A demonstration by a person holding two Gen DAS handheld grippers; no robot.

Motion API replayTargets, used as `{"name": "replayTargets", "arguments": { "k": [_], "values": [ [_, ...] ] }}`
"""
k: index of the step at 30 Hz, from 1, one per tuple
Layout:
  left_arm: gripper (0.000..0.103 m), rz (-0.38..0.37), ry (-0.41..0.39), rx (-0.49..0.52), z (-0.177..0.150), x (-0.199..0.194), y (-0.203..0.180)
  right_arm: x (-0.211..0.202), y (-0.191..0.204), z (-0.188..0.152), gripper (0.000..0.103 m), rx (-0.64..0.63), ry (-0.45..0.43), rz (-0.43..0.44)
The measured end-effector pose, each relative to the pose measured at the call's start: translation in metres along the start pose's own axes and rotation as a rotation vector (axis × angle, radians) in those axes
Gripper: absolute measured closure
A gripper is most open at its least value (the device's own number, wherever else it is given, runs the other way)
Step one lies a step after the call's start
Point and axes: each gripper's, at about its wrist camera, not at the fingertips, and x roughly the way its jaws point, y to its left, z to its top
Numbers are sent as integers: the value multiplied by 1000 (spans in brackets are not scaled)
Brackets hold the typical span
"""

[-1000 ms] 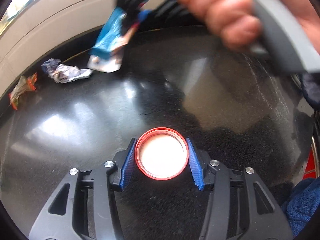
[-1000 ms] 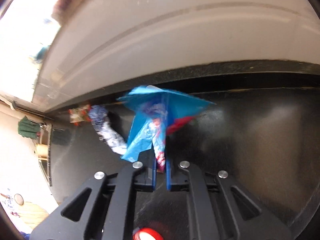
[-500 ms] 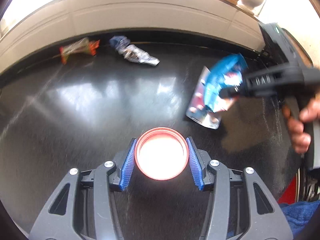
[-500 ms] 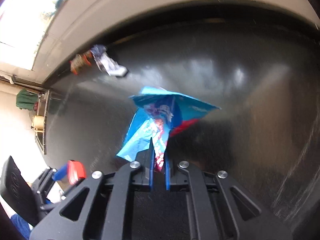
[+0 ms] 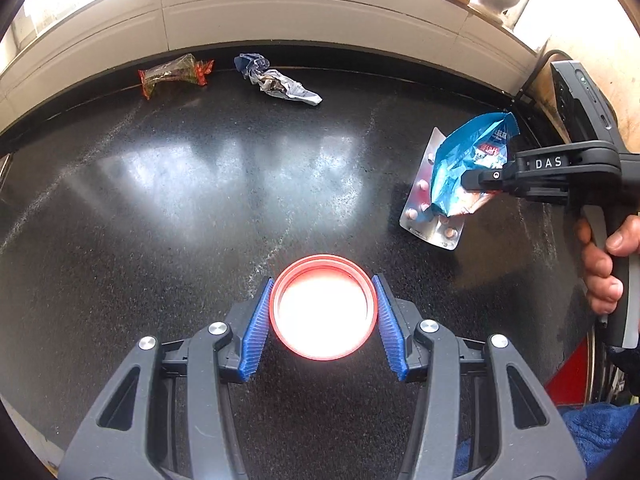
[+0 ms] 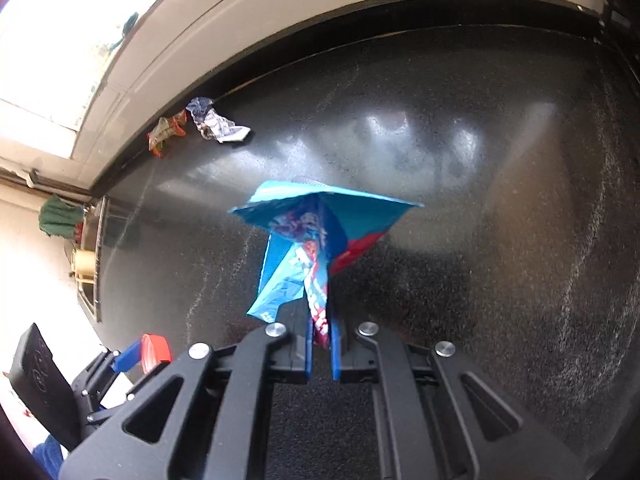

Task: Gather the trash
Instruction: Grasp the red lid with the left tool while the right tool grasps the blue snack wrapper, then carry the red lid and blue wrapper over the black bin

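Note:
My left gripper (image 5: 323, 316) is shut on a red jar lid (image 5: 323, 312), held above the black countertop (image 5: 200, 200). My right gripper (image 6: 320, 344) is shut on a blue snack wrapper (image 6: 316, 236); in the left wrist view the wrapper (image 5: 468, 160) hangs at the right together with a silver pill blister pack (image 5: 424, 208). A crumpled silver-blue wrapper (image 5: 276, 82) and a red-green wrapper (image 5: 172, 74) lie at the counter's far edge; both also show in the right wrist view, the silver one (image 6: 214, 124) and the red-green one (image 6: 166, 136).
A pale wall ledge (image 5: 280, 12) runs behind the counter. A blue cloth (image 5: 600, 432) and something red (image 5: 572, 376) sit at the lower right. In the right wrist view a rack with a green cloth (image 6: 60, 216) stands past the counter's left end.
The right gripper carried the blue wrapper from the far left across to the right side of the counter and lower. The left gripper kept hold of the red lid and swung to face the back wall.

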Motion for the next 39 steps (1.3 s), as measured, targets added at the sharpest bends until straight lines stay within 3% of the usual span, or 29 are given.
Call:
{"name": "replayTargets", "arguments": {
  "k": [6, 12, 21, 29, 39],
  "values": [
    [54, 23, -18, 5, -2, -12, 4, -21, 11, -6, 98, -53, -43, -2],
    [55, 70, -44, -11, 0, -31, 17, -44, 47, -12, 98, -135, -59, 35],
    [55, 222, -134, -170, -18, -104, 92, -35, 166, -29, 98, -409, 1, 90],
    [55, 409, -148, -437, -108, -173, 186, 26, 323, -89, 98, -740, 171, 190],
    [55, 569, -101, -800, -266, -237, 279, 100, 489, -229, 98, -1158, 393, 280]
  ]
}}
